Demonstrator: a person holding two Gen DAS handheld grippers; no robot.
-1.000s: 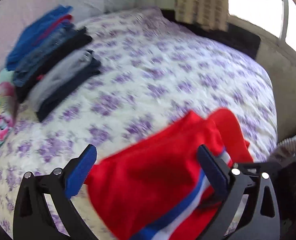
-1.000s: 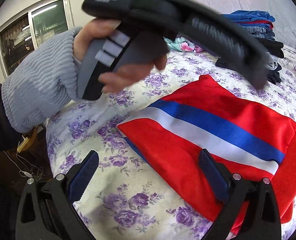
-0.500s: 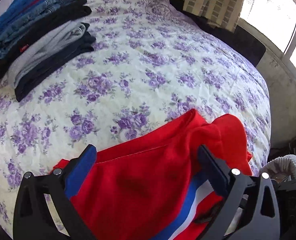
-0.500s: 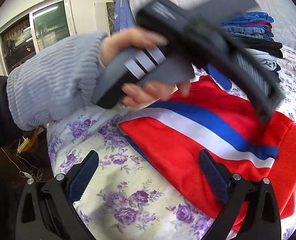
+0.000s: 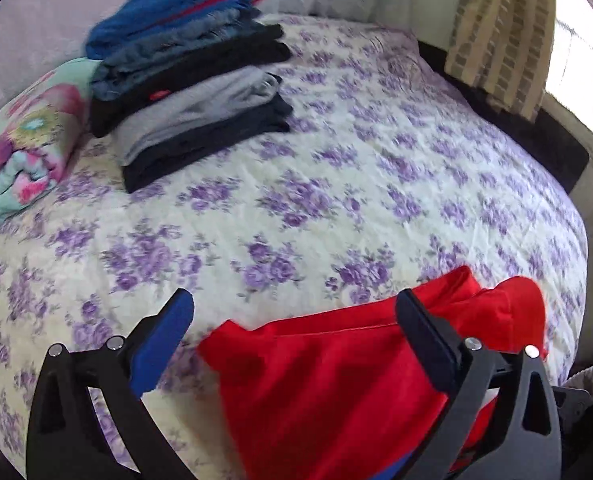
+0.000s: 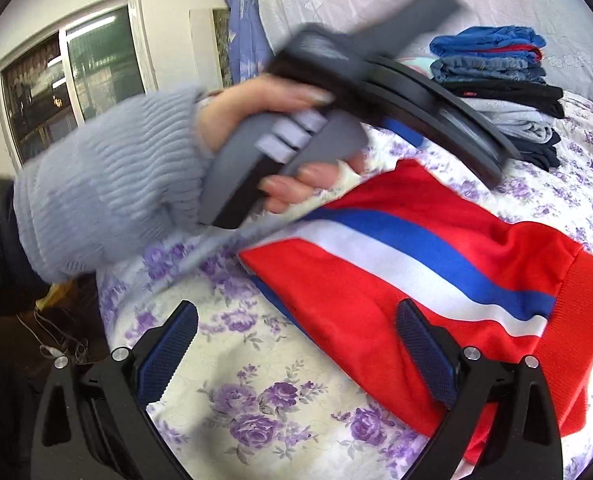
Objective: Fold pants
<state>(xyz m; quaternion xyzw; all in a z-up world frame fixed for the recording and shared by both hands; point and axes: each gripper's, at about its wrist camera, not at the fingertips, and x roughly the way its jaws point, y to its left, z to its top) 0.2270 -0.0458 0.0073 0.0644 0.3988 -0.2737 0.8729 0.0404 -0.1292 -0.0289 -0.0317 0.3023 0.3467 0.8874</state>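
Observation:
Folded red pants (image 6: 396, 292) with a blue and white side stripe lie on the floral bedspread (image 6: 256, 400) near its front edge. In the left wrist view the red pants (image 5: 336, 384) fill the lower right. My left gripper (image 5: 294, 332) hangs open above them, its right finger over the cloth, its left over bare bedspread (image 5: 296, 184). My right gripper (image 6: 296, 340) is open too, low over the bed, with its right finger in front of the pants' near edge. A hand (image 6: 296, 144) in a grey-blue sleeve holds the left gripper's handle above the pants.
A stack of folded clothes (image 5: 188, 88) in blue, denim, black and grey sits at the far left of the bed, also seen as a stack (image 6: 500, 92) in the right wrist view. A floral pillow (image 5: 28, 144) lies beside it. A curtain (image 5: 500, 28) and window (image 6: 68, 76) border the room.
The left gripper has lifted and tipped back, so the far stack and pillow show again. The hand holding it has swung upward over the pants. The right gripper and the pants have stayed put.

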